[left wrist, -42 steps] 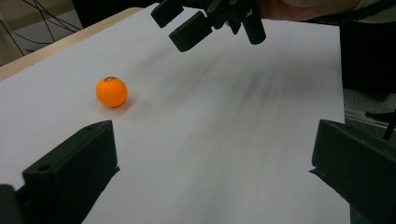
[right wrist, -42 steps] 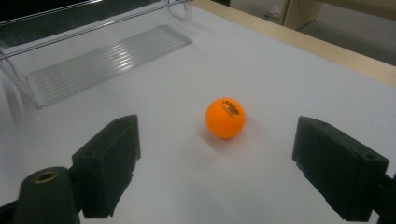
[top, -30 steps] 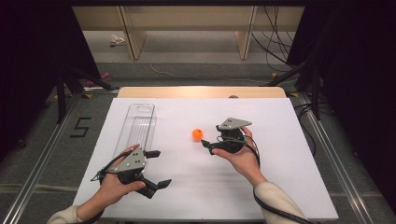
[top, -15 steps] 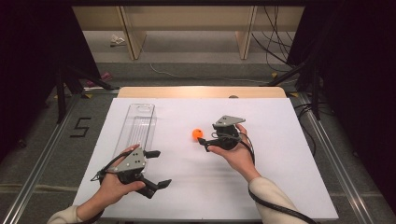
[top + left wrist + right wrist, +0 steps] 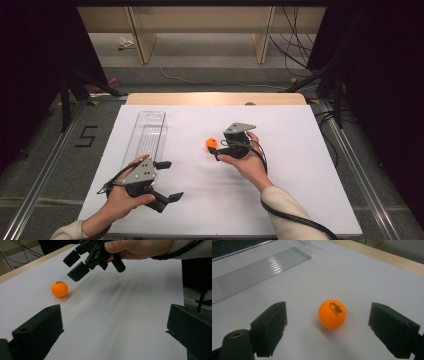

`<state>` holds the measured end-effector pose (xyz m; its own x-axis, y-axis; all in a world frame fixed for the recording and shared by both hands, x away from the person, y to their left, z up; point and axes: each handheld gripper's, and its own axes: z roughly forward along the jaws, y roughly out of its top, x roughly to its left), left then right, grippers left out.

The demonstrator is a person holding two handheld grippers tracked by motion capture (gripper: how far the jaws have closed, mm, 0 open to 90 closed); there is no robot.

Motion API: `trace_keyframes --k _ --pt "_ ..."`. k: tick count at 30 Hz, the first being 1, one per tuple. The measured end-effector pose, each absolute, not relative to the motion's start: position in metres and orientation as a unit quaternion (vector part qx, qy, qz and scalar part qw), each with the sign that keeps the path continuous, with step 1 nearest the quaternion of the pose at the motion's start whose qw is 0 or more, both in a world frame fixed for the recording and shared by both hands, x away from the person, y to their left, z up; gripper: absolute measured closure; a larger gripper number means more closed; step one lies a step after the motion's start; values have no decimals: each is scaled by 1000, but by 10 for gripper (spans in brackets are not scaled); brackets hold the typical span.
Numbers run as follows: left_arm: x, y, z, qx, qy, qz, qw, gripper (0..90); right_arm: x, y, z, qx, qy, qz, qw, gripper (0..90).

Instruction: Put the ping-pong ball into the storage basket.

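**Closing in on the orange ball**

A dim room with shelving legs and loose cables surrounds my white-topped bench (image 5: 300,165), which carries little. Largest on it is the clear plastic tray (image 5: 146,134), lying lengthwise along the left side, empty as far as I can see. My left claw (image 5: 167,181) rests low near the front edge just below that tray, jaws spread wide and holding nothing. My right claw (image 5: 216,151) has travelled leftward over the last second, and its jaws now stand apart on either side of the orange table-tennis ball (image 5: 332,313), not yet touching it. The ball sits on the bare bench near the middle, well apart from the tray. I judge the approach nearly finished; squeezing shut looks like the next step.
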<state>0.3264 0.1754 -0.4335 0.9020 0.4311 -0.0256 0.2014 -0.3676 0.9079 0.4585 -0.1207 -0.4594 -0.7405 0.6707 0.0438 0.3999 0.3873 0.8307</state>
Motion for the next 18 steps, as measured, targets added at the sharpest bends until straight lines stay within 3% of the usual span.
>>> trace_keyframes --k 18 --pt "326 177 -433 820 193 109 528 0 480 -107 -475 342 823 431 142 163"
